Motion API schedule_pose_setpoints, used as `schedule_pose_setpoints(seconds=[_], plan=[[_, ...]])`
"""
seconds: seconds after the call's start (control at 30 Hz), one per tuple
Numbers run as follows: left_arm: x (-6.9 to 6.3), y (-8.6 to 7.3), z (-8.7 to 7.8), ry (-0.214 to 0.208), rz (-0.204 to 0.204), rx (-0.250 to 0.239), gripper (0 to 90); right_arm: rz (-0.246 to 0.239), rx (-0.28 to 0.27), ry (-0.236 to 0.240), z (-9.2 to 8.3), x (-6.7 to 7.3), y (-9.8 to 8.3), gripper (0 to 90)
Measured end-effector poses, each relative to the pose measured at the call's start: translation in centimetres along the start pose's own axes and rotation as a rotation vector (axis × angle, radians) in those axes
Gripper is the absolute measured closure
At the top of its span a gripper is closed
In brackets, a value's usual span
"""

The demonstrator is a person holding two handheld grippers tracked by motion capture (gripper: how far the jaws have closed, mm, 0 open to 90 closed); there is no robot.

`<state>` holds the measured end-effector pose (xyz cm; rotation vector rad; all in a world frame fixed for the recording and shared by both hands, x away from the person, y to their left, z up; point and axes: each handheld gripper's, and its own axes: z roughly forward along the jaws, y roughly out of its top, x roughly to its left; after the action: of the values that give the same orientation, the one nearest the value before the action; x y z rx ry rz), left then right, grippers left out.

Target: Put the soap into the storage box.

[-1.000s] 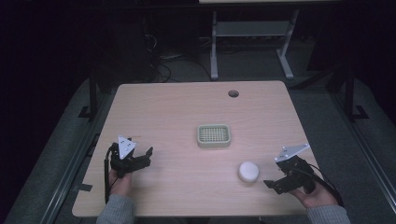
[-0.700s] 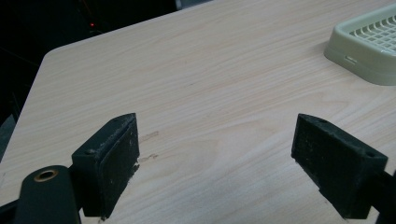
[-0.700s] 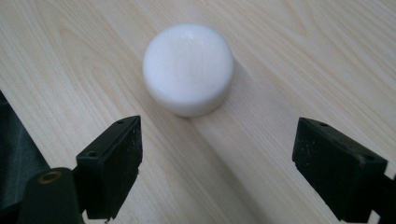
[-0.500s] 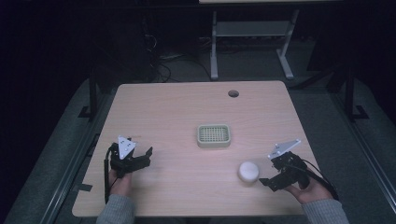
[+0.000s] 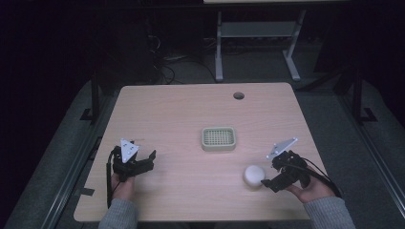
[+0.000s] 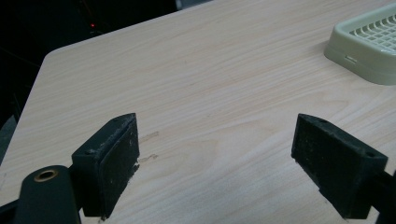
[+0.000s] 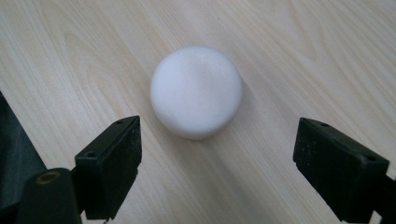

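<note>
A round white soap-like puck (image 5: 253,175) (image 7: 196,91) lies on the wooden table (image 5: 191,114) at the near right. My right gripper (image 5: 269,175) (image 7: 217,172) is open just to its right, jaws pointing at it with the puck a little ahead of them, not between the pads. A pale green slotted soap dish (image 5: 218,138) (image 6: 369,44) sits at the table's middle. My left gripper (image 5: 145,160) (image 6: 215,168) rests open at the near left over bare wood, nothing between its jaws.
A round cable hole (image 5: 239,95) is in the table's far right part. Beyond the far edge stand a grey metal frame (image 5: 258,38) and loose cables on the dark floor. The table's near edge lies close behind both hands.
My right gripper has moved left toward the white puck, closing the gap to it. The left gripper, dish and puck have stayed put.
</note>
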<state>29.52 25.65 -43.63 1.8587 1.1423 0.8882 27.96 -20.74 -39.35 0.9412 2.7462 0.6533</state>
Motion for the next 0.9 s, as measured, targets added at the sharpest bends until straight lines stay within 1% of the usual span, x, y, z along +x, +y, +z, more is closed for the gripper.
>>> schedule_pose_setpoints(seconds=[0.37,0.67,0.9], plan=[[0.0,0.0,0.0,0.001,0.0,0.002,14.8,-0.025,0.026,0.008,0.3,0.0,1.2,14.8],[0.1,0.0,-0.1,0.001,0.001,0.005,14.8,-0.052,0.052,0.011,0.9,0.1,2.1,14.8],[0.1,0.0,0.0,0.002,-0.002,0.004,14.8,-0.076,0.086,0.017,1.5,0.3,3.0,14.7]])
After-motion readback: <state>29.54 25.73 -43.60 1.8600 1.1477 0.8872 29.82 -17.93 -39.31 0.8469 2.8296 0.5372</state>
